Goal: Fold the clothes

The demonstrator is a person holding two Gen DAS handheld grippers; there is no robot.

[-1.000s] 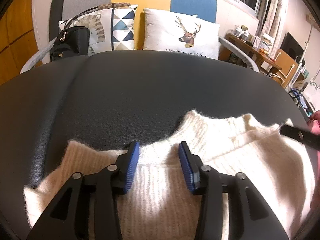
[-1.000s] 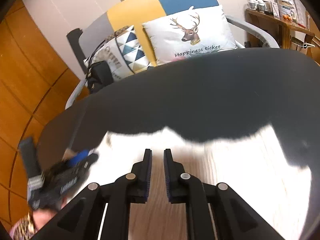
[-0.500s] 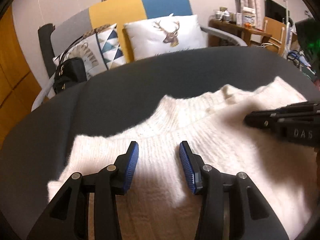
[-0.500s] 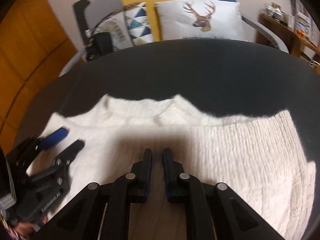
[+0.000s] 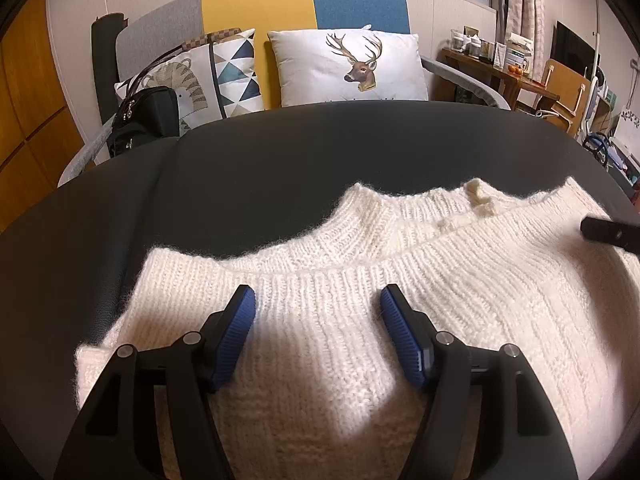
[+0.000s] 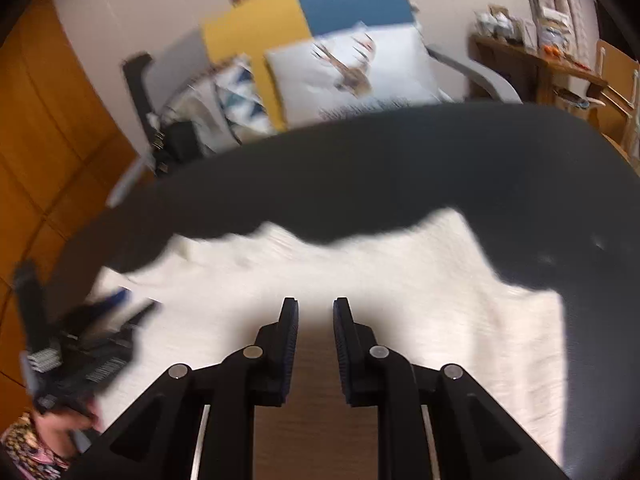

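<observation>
White knit sweater (image 5: 360, 340) lies across the dark table (image 5: 280, 168), lower half of frame, collar toward the sofa; a ribbed edge lies just below the collar, so a first fold looks made. Left gripper (image 5: 318, 334): jaws wide, just opened, over the knit, gripping nothing. Right gripper (image 6: 314, 340): narrow gap, just parting, empty. Further folds apparently remain.

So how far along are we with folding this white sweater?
Early stage. Done: the white sweater lies spread flat on the dark table, collar away from the camera. In hand: nothing; the left hand-held gripper has just been opening above the knit, and the right hand-held gripper, jaws slightly parted, is empty too. Left: every fold, none visible yet.
</observation>
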